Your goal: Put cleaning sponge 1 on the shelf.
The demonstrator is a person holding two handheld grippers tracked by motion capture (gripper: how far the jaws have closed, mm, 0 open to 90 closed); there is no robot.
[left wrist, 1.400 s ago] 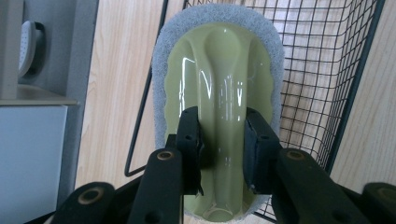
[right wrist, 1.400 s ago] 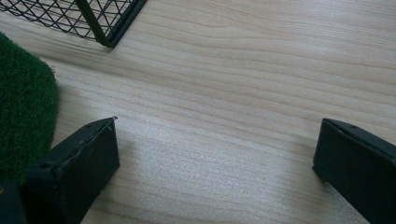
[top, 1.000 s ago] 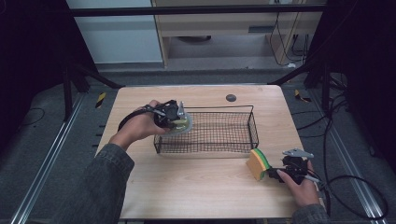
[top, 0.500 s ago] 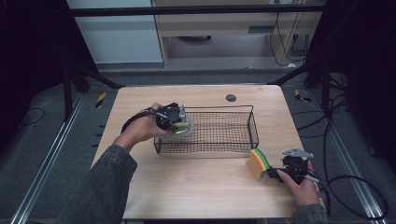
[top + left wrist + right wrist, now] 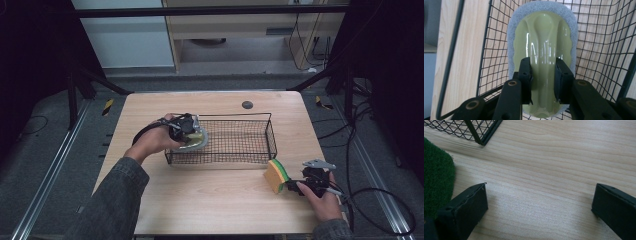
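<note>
The left gripper [image 5: 542, 82] is clamped on the raised centre ridge of a scrubbing pad [image 5: 541, 47], an oval item with a glossy pale olive-green plastic back and a grey fibrous border around its edge. The scrubbing pad is held inside the left end of the black wire basket [image 5: 270, 137], which stands on the wooden table [image 5: 210, 200]. The right gripper [image 5: 539, 205] rests low over the table with its jaws wide apart and nothing between them, just beside a yellow sponge [image 5: 275, 176] with a green scouring face.

Lab, floor rails [image 5: 47, 187], trailing cables [image 5: 380, 200]
</note>
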